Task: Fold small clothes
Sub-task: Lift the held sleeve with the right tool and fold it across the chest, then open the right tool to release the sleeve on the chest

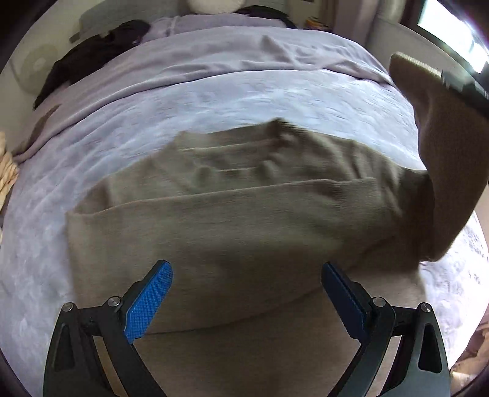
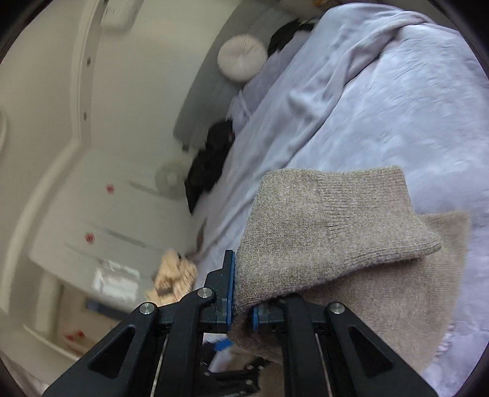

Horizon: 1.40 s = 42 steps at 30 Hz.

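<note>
A beige knit sweater [image 1: 232,220] lies spread on the lilac bed cover [image 1: 183,100]. My left gripper [image 1: 246,274] hovers over its near part, open, with nothing between its blue pads [image 1: 149,300]. The sweater's right sleeve [image 1: 440,183] is lifted up at the right edge of the left wrist view. In the right wrist view my right gripper [image 2: 241,293] is shut on that sleeve [image 2: 321,232], whose ribbed cuff [image 2: 376,213] drapes over the fingers and hides the right pad.
Dark clothes [image 1: 88,58] lie at the bed's far left edge. A round pale cushion [image 2: 241,58] sits by the headboard. A cream fluffy item [image 2: 174,274] lies beside the bed, in front of white drawers [image 2: 101,220]. A window [image 1: 452,27] is at the far right.
</note>
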Each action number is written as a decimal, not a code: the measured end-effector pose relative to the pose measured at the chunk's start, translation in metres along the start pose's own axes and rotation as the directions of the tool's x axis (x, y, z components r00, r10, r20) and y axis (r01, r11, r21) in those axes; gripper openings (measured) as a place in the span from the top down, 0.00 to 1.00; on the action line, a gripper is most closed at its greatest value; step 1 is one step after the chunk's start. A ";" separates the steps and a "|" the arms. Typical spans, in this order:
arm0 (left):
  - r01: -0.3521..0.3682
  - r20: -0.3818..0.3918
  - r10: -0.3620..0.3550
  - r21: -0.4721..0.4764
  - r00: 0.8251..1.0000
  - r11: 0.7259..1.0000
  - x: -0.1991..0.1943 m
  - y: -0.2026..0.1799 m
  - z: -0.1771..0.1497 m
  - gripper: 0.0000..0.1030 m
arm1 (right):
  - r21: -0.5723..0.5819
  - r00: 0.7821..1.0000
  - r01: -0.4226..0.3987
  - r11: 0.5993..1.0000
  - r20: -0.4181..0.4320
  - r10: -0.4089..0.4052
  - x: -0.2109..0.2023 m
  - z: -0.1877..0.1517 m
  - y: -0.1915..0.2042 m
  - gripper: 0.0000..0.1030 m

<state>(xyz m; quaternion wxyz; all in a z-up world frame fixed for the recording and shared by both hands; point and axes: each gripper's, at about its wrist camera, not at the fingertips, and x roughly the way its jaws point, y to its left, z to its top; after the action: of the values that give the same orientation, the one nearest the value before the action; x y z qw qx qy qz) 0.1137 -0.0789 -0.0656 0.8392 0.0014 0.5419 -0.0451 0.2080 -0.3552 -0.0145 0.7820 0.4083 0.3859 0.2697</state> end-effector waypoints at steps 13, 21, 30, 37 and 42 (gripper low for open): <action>-0.094 -0.122 0.076 -0.150 0.990 0.984 0.042 0.109 -0.045 0.04 | -0.173 0.862 0.304 0.937 -0.369 -0.348 0.171 -0.109 -0.013 0.45; -0.043 -0.084 0.028 -0.184 0.996 0.982 0.031 0.128 -0.055 0.04 | 0.189 0.952 0.273 0.943 -0.194 -0.236 0.120 -0.103 -0.037 0.60; -0.048 -0.052 0.038 -0.201 0.998 0.978 0.008 0.151 -0.070 0.04 | -0.255 0.928 0.239 0.937 -0.223 -0.298 0.152 -0.112 0.046 0.94; -0.081 -0.067 0.066 -0.247 0.996 0.966 -0.001 0.172 -0.090 0.04 | -0.611 0.780 0.198 0.766 -0.375 -0.501 0.230 -0.191 0.077 0.83; -0.089 -0.064 0.074 -0.271 0.995 0.958 -0.011 0.186 -0.096 0.04 | -0.645 0.761 0.172 0.745 -0.394 -0.516 0.224 -0.212 0.082 0.49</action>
<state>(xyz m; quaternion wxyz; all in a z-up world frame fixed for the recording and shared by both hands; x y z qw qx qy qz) 0.0363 0.1119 -0.1034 0.8178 -0.0911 0.5645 0.0649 0.1490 -0.0562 -0.1096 0.7593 -0.0237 0.5653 0.3215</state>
